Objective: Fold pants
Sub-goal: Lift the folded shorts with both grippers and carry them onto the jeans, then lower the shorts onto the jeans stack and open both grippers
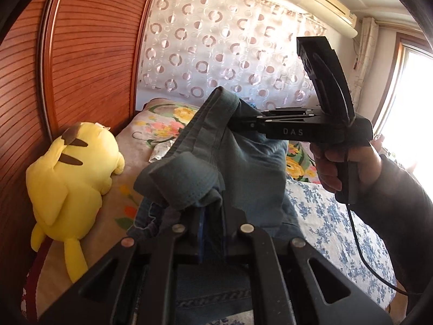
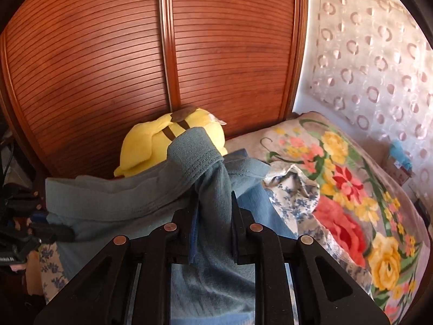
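From my left wrist camera, my left gripper [image 1: 209,208] is pinching a bunched edge of the blue-grey pants [image 1: 216,146], the fabric squeezed between its two fingers and folding over their tips. The pants are lifted above the bed [image 1: 333,208], and across from me my right gripper [image 1: 243,124] comes in from the right, held in my right hand [image 1: 338,165], its fingers clamped on another part of the same edge. A yellow plush toy [image 1: 73,168] lies at the left against the wooden headboard [image 1: 89,48], and a circle-patterned curtain [image 1: 222,46] hangs behind. From my right wrist camera, my right gripper [image 2: 213,216] is pressed onto a twisted strip of the pants [image 2: 130,195], which rises between the fingers, loops over in a hemmed band and stretches away to the left toward my left gripper [image 2: 38,216], seen dark at the frame edge. The plush toy [image 2: 151,140] sits just behind the cloth, and a flowered blanket [image 2: 343,184] covers the bed to the right.
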The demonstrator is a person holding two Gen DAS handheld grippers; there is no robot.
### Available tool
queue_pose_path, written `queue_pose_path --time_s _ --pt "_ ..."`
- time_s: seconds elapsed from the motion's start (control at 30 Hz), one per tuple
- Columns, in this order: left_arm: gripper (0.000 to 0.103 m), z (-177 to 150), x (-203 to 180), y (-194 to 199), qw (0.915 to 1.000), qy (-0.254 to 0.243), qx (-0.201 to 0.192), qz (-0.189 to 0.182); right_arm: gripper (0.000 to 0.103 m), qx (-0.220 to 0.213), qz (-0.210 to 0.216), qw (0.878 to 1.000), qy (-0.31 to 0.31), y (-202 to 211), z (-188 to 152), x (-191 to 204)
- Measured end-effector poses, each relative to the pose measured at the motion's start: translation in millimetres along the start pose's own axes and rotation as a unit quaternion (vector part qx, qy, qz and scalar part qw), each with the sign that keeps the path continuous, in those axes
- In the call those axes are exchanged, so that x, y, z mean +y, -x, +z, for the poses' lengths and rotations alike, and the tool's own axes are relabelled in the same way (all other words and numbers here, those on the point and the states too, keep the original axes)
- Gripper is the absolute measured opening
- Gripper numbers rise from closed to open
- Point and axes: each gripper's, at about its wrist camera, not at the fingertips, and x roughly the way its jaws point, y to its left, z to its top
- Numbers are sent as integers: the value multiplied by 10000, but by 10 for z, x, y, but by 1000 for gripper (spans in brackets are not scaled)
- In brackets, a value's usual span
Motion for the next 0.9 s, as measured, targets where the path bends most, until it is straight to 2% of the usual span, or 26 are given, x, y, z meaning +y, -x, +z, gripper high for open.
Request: queue_pose_path --time_s 0.07,0.23,0.33,0.4,0.53,0.57,0.63,0.67,0.9 --pt "6 -34 54 -25 10000 13 47 64 25 -48 3 9997 -249 -67 -11 -45" --pt "20 -106 107 -17 9997 -45 99 221 41 -378 -133 9959 -809 70 -130 -185" --pt "30 -133 118 21 9994 -138 79 309 41 -576 -310 9937 -915 239 -185 -211" --pt "42 -120 112 43 9993 -180 74 311 41 -664 -472 9921 -955 363 -244 -208" --pt "45 -99 60 118 9991 -305 56 291 41 -777 -640 9885 -1132 588 -416 -222" --pt "49 -104 41 137 9991 -333 60 271 41 -785 -631 9876 -1206 625 -476 -222" --pt "59 -124 7 155 9991 -365 78 186 41 -776 -633 9860 -1333 667 -583 -221" --pt "68 -139 -20 152 9991 -387 91 147 41 -762 -654 9851 -1393 675 -640 -217" --pt "70 -232 -233 48 9977 -613 285 38 41 -755 -671 9824 -1568 774 -895 -121"
